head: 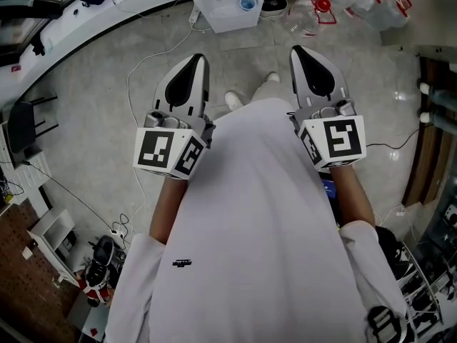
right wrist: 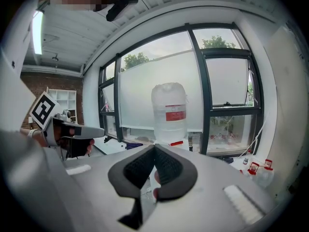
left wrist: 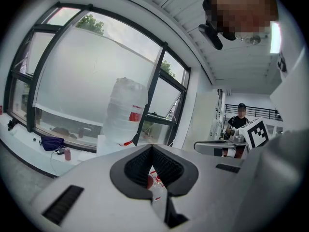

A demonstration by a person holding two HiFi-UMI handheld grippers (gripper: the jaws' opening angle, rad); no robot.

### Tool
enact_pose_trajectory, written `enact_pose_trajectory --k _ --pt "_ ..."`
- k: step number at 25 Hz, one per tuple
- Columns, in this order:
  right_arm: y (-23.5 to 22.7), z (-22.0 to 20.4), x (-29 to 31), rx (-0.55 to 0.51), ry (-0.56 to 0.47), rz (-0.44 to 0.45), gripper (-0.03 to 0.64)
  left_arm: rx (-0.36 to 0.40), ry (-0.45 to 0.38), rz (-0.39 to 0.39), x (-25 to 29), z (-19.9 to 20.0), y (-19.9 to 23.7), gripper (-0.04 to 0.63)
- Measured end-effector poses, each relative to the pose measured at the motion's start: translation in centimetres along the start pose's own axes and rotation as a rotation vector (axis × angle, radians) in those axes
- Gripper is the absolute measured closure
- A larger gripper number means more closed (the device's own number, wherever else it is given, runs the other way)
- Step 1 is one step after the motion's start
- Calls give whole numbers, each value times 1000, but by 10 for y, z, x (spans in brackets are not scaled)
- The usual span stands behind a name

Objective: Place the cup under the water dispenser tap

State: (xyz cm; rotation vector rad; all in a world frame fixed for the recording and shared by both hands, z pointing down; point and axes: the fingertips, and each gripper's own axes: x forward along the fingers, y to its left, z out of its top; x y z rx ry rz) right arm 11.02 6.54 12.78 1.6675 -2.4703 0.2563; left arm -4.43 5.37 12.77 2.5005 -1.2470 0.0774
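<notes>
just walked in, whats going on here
A person in a white shirt stands holding a two-jaw gripper in each hand. Both point toward the white water dispenser, which carries a large clear bottle with a red label on top. The left gripper and right gripper each have their jaws shut with nothing between them. No cup is held and I can't pick one out, so the placing hasn't begun.
</notes>
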Motion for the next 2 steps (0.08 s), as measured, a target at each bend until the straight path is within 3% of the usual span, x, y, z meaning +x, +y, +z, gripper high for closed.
enact_pose_trajectory --k 2 --pt "1 0 -3 2 0 -5 607 -1 2 -3 -1 -1 -2 588"
